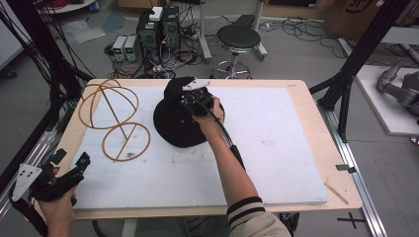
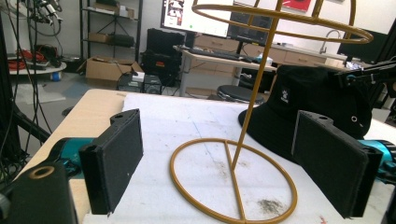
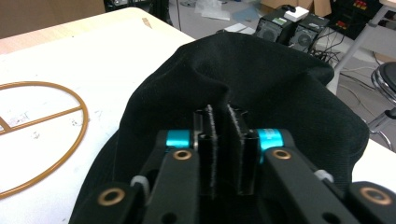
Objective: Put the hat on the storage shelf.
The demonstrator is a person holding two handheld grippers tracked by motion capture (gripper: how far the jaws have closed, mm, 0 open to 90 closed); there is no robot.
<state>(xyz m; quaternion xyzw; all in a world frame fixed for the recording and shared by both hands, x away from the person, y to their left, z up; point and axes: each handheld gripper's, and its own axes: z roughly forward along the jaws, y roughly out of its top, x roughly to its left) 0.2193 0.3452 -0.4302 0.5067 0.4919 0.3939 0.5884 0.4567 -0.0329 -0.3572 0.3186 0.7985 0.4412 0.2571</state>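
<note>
hidden: from above I can't see the right gripper [image 1: 197,98] pads, its body covers them on the black hat [image 1: 170,121] | cut off: gold wire stand [image 2: 243,154] loses its top hoop at the left gripper view's upper edge | too small: hat's white logo [image 2: 285,94] unreadable

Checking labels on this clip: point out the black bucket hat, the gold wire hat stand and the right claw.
black bucket hat [image 1: 170,123], high view, on its brim.
gold wire hat stand [image 2: 233,184], left gripper view, on the base ring's crossbar.
right claw [image 3: 223,140], right gripper view, between its fingertips.
</note>
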